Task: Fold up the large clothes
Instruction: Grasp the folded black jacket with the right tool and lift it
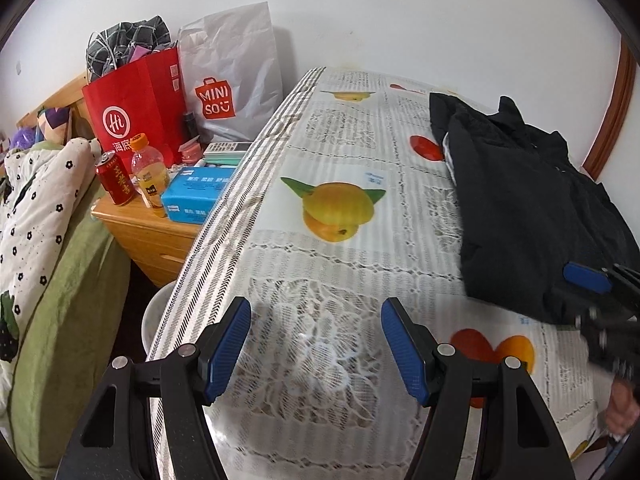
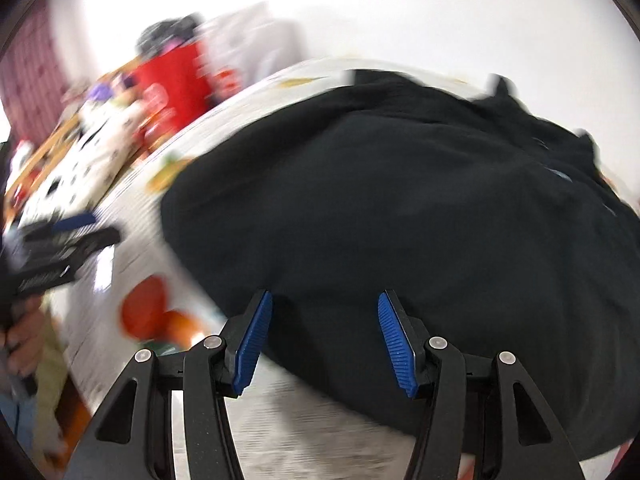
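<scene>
Left gripper (image 1: 316,344): jaws wide apart, holding nothing, over the bare fruit-print tablecloth (image 1: 340,152), bottom centre.
Right gripper (image 2: 325,334): jaws wide apart, holding nothing, at the near edge of the black garment (image 2: 400,200).
Black garment: bunched on the table, right side of the left wrist view.
Nightstand (image 1: 156,236): left of the table, crowded with bags and drinks.

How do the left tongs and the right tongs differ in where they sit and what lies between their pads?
The left tongs hover over bare patterned tablecloth; the right tongs sit at the edge of the black garment. The left wrist view is sharp; the right wrist view is blurred. Both stand open, holding nothing, with blue ribbed pads.
</scene>
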